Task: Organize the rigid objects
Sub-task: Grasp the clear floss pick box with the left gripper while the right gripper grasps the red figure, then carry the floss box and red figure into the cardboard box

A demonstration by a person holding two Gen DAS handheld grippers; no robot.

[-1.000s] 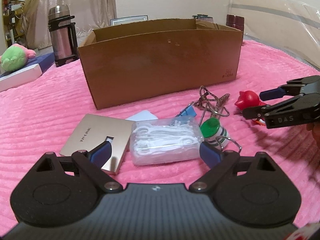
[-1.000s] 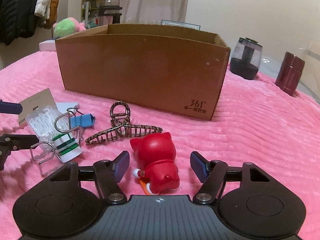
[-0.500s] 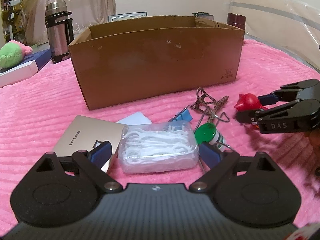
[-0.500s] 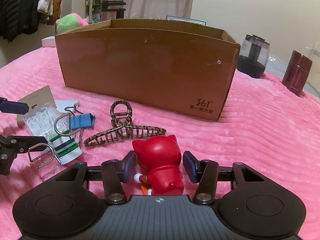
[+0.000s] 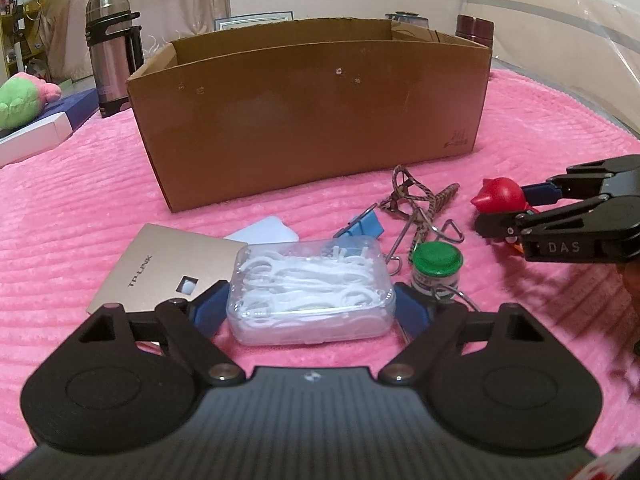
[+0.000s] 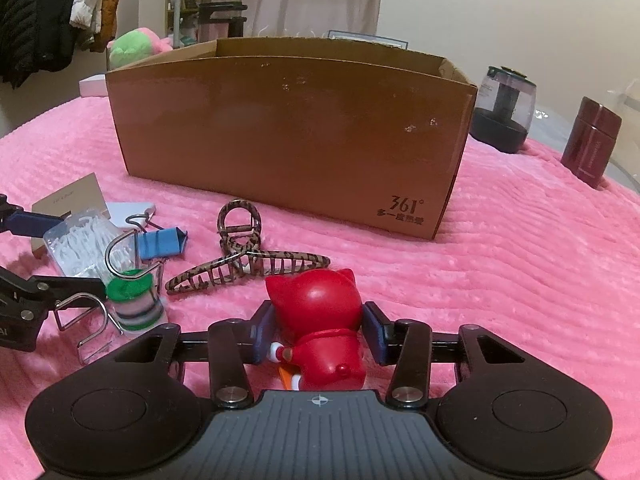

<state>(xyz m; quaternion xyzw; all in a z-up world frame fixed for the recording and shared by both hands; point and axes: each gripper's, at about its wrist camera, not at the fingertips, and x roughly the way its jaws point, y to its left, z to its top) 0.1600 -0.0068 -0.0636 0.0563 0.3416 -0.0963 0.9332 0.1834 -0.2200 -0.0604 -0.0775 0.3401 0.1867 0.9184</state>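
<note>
An open brown cardboard box (image 5: 312, 120) (image 6: 288, 136) stands on the pink blanket. My left gripper (image 5: 310, 308) has its blue pads on both sides of a clear case of white floss picks (image 5: 310, 288), touching it. My right gripper (image 6: 318, 330) is shut on a red cat figurine (image 6: 320, 320), which also shows in the left wrist view (image 5: 500, 196). Beside them lie a gold TP-LINK plate (image 5: 168, 268), a green-capped bottle (image 5: 436, 268) (image 6: 134, 300), a blue binder clip (image 6: 160, 244) and a leopard hair claw (image 6: 248, 260) (image 5: 416, 200).
A steel thermos (image 5: 112, 44) and a green plush toy (image 5: 20, 100) sit far left. A dark jar (image 6: 502, 108) and a maroon canister (image 6: 590, 140) stand right of the box. A wire holder (image 6: 92, 316) lies by the bottle.
My left gripper moved forward and closed its pads around the floss case. My right gripper closed on the red figurine.
</note>
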